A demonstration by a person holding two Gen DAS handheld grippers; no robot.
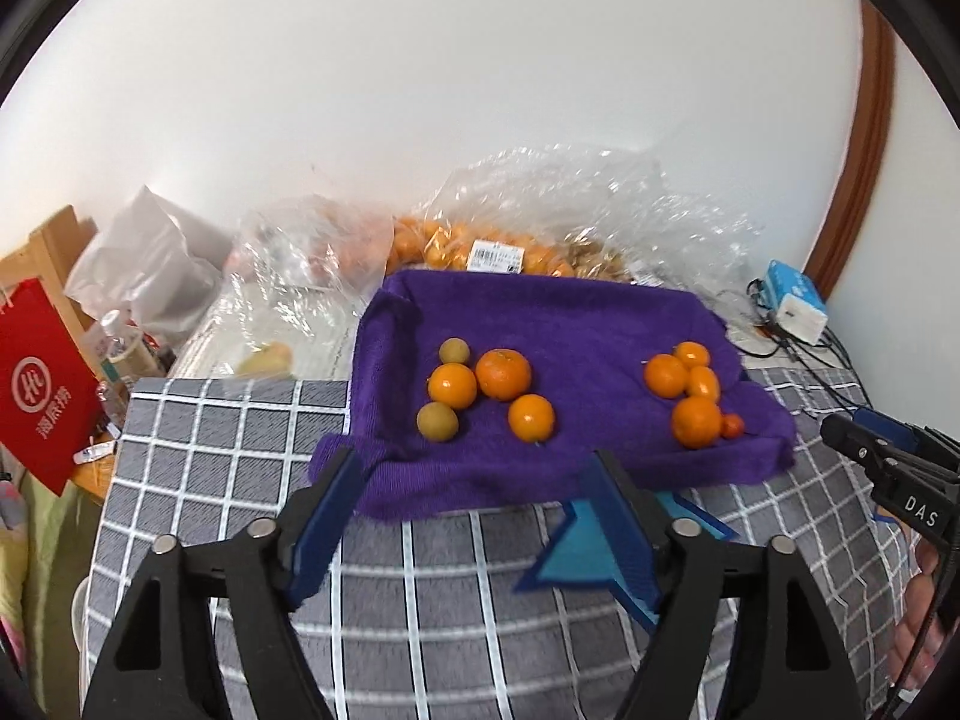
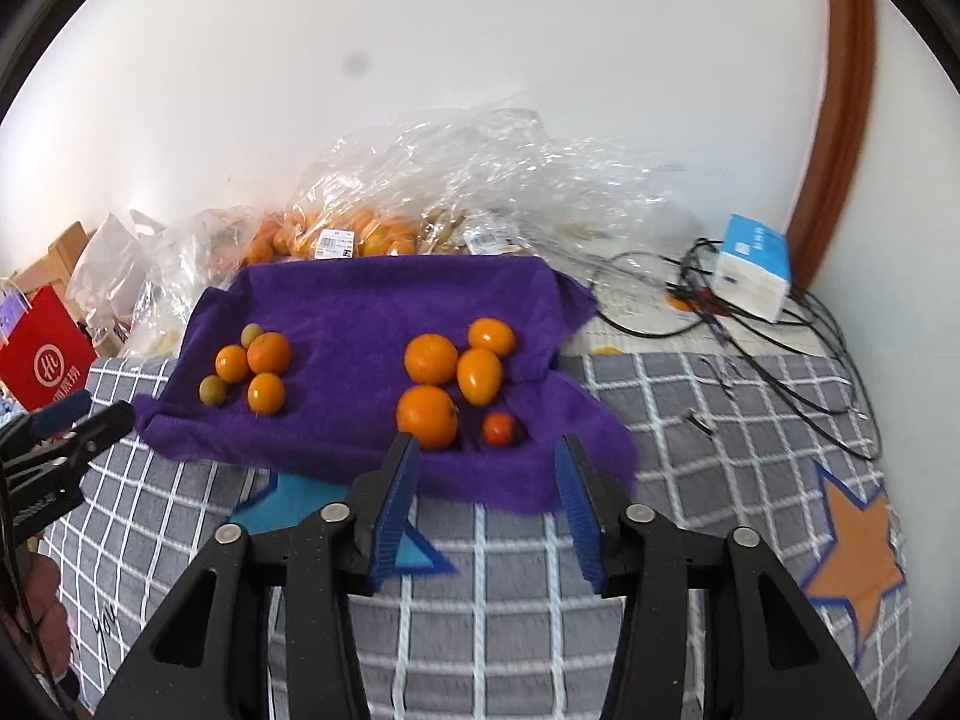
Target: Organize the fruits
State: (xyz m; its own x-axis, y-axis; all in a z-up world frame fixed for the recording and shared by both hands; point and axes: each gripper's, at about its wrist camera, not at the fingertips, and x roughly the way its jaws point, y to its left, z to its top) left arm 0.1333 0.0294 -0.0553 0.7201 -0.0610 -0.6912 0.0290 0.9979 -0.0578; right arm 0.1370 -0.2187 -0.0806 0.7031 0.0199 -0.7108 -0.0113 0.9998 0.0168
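A purple towel (image 1: 570,318) (image 2: 372,300) lies on a grey checked blanket and carries two clusters of fruit. The left cluster has three oranges (image 1: 503,373) (image 2: 268,352) and two small greenish fruits (image 1: 437,420) (image 2: 212,390). The right cluster has several oranges (image 1: 696,421) (image 2: 426,417) and a small red tomato (image 1: 732,426) (image 2: 499,429). My left gripper (image 1: 474,468) hangs open and empty over the towel's front edge, below the left cluster. My right gripper (image 2: 487,450) is open too, just in front of the right cluster, with nothing pressed between its pads.
Clear plastic bags of oranges (image 1: 480,246) (image 2: 360,234) are heaped behind the towel against the white wall. A red paper bag (image 1: 42,384) stands at the far left. A blue-white box (image 2: 753,267) and black cables (image 2: 780,348) lie at the right.
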